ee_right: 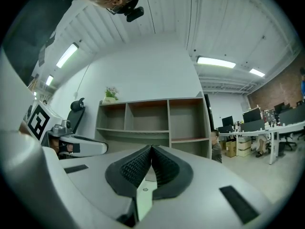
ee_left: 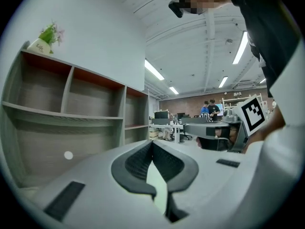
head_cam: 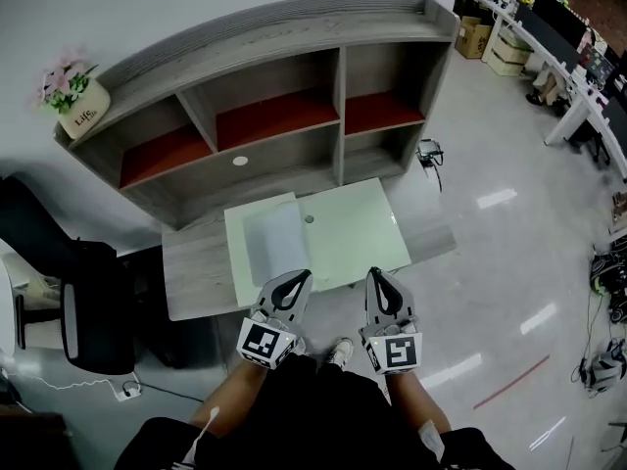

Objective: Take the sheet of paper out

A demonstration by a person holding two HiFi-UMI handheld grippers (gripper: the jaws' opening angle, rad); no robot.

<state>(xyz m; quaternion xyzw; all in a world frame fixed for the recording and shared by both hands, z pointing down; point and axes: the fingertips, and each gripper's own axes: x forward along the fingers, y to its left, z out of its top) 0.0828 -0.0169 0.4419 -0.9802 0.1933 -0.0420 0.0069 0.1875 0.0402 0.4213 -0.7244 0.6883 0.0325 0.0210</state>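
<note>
Right hand-held gripper (ee_right: 151, 150) jaws together; grey shelf unit (ee_right: 143, 120) stands beyond; potted plant (ee_right: 111, 94) on top.

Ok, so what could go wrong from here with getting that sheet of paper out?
1. The left gripper and right gripper are both shut; going in like that would likely shove the sheet of paper rather than pinch it.
2. The pale green folder lies unheld near the front edge of the desk, so it may slide along with the sheet.

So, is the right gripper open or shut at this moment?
Shut. The right gripper has its two dark pads touching at the tips, and nothing is gripped between them.
</note>
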